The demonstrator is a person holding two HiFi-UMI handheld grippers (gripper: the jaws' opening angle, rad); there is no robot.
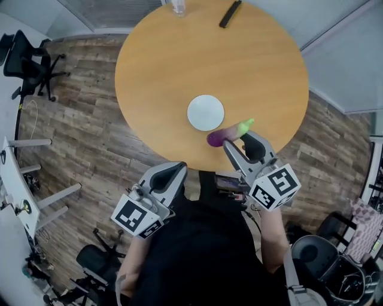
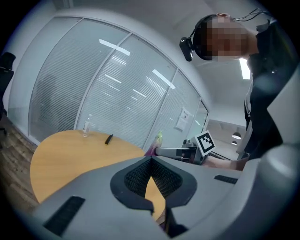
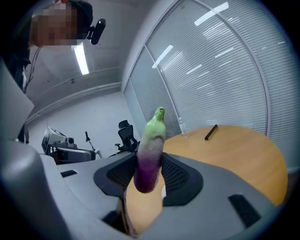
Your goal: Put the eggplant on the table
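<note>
Grey moulded fingers (image 2: pixel 136 178) of the left gripper (image 2: pixel 151 161) are pressed together at the tips with nothing between them. This gripper hovers off the near edge of the round wooden surface (image 1: pixel 161 66), above the wood-plank floor (image 1: pixel 84 131). Next outward, the right gripper (image 3: pixel 150 163) pinches a slender eggplant (image 3: pixel 149 150), purple at one end and pale green at the other. Its fingers bear on both sides of the purple end, and the green tip points away from the person. In the head view the eggplant sits over the near right part of the surface, just beside a small round white plate (image 1: pixel 205 112). At the far edge are a black bar-shaped object (image 1: pixel 230 13) and a clear bottle (image 1: pixel 178 6). Task status, as judged: the eggplant has been brought over the surface but not yet released. The steps left are to lower it onto bare wood, spread the fingers and draw the gripper clear. No view settles whether the eggplant's underside touches the surface. The head view cuts off the bottle at its top edge. The black bar is too small to identify. In the left gripper view, only the tip of the eggplant shows beyond the right gripper.
</note>
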